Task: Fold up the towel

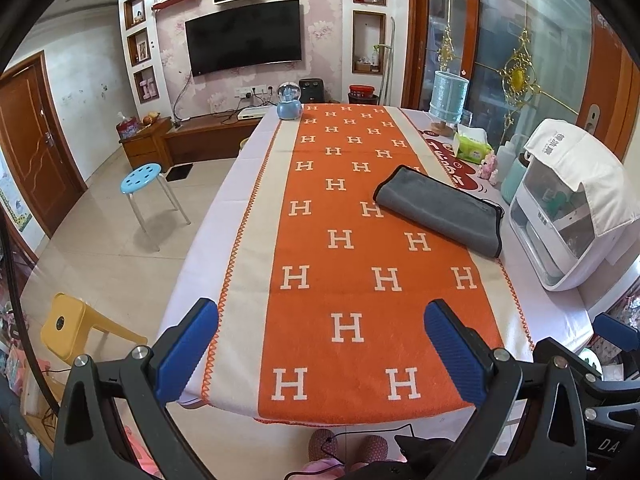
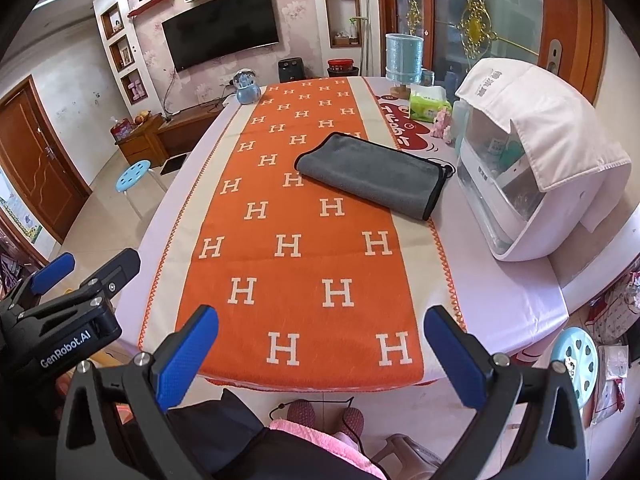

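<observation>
A grey towel with black edging (image 1: 440,210) lies folded on the right side of the orange H-pattern runner (image 1: 360,280); it also shows in the right wrist view (image 2: 372,172). My left gripper (image 1: 320,344) is open and empty, held above the table's near edge, well short of the towel. My right gripper (image 2: 320,348) is open and empty, also above the near edge. The left gripper (image 2: 76,272) shows at the left of the right wrist view.
A white appliance with a cloth over it (image 2: 532,160) stands at the table's right edge beside the towel. A tissue pack (image 2: 428,104), a blue lamp (image 2: 404,60) and a blue globe (image 2: 248,88) stand at the far end. Stools (image 1: 146,176) stand on the floor.
</observation>
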`<state>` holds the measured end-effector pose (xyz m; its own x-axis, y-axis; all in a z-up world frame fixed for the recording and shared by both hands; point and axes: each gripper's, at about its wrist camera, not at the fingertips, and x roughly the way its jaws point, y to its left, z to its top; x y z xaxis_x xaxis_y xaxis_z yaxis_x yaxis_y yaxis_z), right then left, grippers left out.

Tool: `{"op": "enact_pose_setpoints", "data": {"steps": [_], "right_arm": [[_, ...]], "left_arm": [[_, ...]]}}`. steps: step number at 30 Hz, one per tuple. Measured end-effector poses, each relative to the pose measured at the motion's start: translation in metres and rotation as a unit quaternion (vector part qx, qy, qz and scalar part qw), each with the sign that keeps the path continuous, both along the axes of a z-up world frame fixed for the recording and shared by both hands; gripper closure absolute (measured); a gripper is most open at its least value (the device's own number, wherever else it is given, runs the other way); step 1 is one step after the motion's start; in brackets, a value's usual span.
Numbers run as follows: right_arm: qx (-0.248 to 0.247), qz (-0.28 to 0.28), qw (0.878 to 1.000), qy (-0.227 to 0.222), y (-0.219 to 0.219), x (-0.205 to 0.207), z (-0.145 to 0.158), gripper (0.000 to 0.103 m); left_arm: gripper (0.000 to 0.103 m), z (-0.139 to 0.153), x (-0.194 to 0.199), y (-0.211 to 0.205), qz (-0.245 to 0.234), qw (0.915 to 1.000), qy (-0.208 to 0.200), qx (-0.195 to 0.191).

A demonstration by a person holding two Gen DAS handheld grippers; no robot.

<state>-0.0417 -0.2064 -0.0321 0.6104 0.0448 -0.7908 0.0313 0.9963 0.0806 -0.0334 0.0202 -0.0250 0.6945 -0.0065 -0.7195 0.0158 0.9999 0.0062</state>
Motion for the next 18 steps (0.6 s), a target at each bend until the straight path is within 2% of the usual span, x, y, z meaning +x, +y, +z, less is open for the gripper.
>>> {"op": "enact_pose_setpoints", "data": {"steps": [18], "right_arm": [[0.001, -0.003, 1.000, 0.004, -0.0006, 0.0042, -0.0042, 0.000]], "left_arm": [[0.001, -0.0008, 0.0077, 0.0007, -0.004, 1.0000, 0.001, 0.002]]}}
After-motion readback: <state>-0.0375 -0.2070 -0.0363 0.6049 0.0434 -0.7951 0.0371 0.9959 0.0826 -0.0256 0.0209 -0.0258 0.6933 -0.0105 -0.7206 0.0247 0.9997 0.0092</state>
